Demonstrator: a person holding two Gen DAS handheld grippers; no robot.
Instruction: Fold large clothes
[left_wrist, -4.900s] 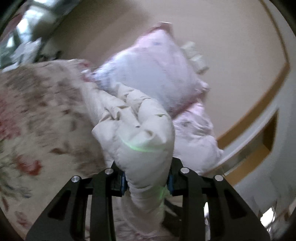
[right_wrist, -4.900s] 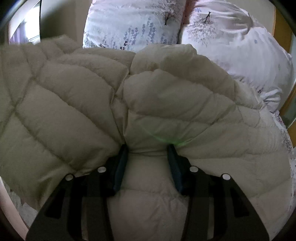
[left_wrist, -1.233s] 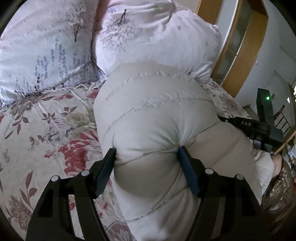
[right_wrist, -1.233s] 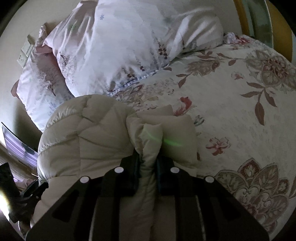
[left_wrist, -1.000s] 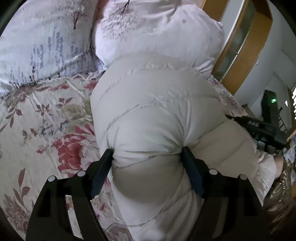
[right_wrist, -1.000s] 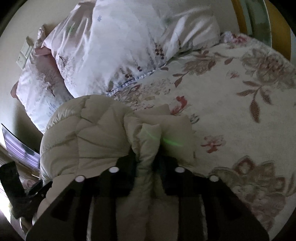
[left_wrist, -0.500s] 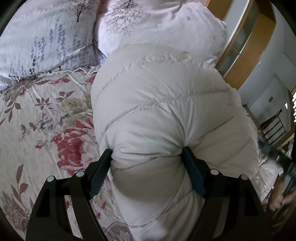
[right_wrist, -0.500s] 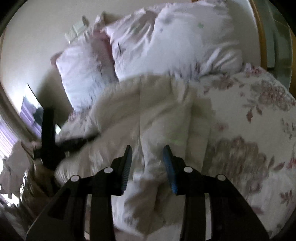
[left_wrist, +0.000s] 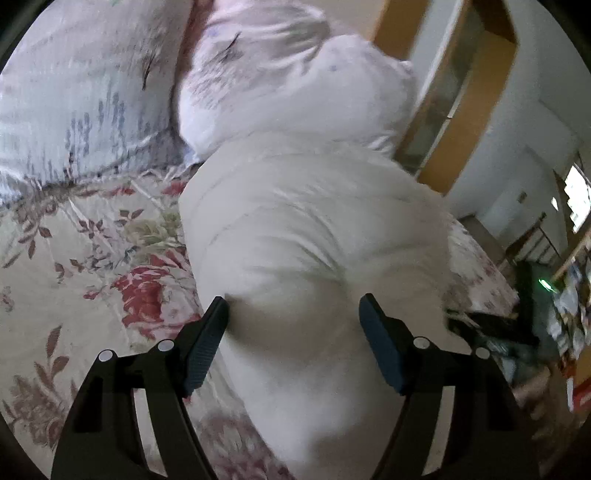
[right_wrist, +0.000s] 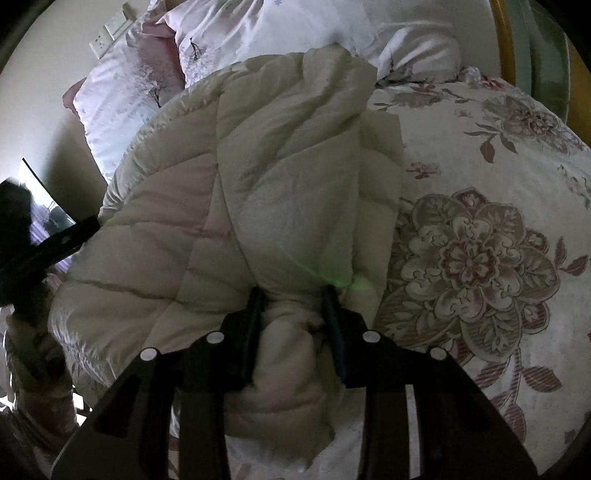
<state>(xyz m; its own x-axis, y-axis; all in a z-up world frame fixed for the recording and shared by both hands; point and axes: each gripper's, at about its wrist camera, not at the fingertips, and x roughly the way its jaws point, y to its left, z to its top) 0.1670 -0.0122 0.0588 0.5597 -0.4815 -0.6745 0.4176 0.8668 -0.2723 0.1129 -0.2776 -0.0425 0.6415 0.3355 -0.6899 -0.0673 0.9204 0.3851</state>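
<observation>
1. One cream quilted down jacket (left_wrist: 314, 236) lies bunched on a bed with a floral bedspread (left_wrist: 74, 258). It fills the centre of the left wrist view and the centre-left of the right wrist view (right_wrist: 229, 192).
2. Left gripper (left_wrist: 293, 308): fingers (left_wrist: 205, 339) spread wide and closing. A thick roll of the jacket sits between them, the cloth bulging against both pads at the lower centre of the frame.
3. Right gripper (right_wrist: 293, 295): fingers (right_wrist: 334, 325) set narrow and closing, pinched on a gathered fold of the jacket, which puffs out above and below the pads. The fold sits at the lower centre of the frame, the bedspread (right_wrist: 480, 258) to its right.
4. Count: one jacket, two grippers, two pillows (left_wrist: 85, 99) in pale printed covers at the head of the bed, upper left in the left wrist view.
5. The other gripper's black body (right_wrist: 44, 251) shows at the left edge of the right wrist view, touching the jacket's edge.
</observation>
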